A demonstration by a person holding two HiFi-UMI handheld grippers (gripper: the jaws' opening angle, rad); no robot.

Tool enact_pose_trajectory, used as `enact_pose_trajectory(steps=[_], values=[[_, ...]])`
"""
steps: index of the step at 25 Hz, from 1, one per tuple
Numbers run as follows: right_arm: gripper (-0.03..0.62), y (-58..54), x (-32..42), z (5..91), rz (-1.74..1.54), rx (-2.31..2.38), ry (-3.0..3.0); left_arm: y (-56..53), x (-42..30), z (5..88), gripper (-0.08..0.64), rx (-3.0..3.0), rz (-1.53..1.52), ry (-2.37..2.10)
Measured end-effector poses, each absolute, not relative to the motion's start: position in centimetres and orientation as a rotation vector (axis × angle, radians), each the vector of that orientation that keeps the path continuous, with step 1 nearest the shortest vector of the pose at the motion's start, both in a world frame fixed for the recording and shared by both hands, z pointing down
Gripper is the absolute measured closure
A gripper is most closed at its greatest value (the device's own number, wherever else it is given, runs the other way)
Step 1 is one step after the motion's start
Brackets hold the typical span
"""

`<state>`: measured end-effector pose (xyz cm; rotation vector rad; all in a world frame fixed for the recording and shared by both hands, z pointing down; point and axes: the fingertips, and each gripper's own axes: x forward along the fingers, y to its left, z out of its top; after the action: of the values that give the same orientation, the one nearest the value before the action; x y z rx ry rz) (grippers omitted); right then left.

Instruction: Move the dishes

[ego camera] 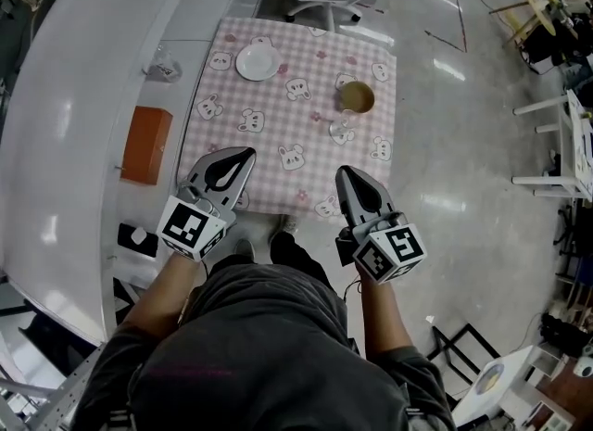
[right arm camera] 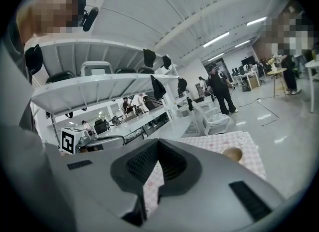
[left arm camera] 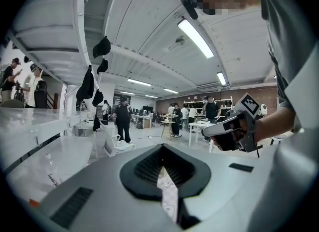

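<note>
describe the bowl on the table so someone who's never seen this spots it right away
Look at the small table covered by the pink checked cloth with bunny prints, next to the long white counter. On its right half sits the bowl: round, deep and tan-brown, unlike the flat white plate at the far left and the small clear glass just nearer the person.

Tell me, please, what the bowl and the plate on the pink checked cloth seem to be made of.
The bowl looks like wood or bamboo: a dull tan-brown with no shine. The plate looks like ceramic, or perhaps melamine: plain white, smooth and slightly glossy.
</note>
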<state>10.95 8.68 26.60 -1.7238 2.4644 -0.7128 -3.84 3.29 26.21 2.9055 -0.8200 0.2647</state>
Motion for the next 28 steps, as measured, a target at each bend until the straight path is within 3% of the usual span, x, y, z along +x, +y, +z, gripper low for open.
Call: enact_pose_trajectory(steps=[14,28], values=[[0.588,3.7,18.7,28.9,-0.751,-1.659,2.493,-1.1,4.2,28.1,0.558,2.888,0.334,-0.839],[0.588,-0.2,22.0,31.3,-0.790,-1.727,2.428,-4.9,7.4,31.8,0.558,2.878,0.419,-0.739]])
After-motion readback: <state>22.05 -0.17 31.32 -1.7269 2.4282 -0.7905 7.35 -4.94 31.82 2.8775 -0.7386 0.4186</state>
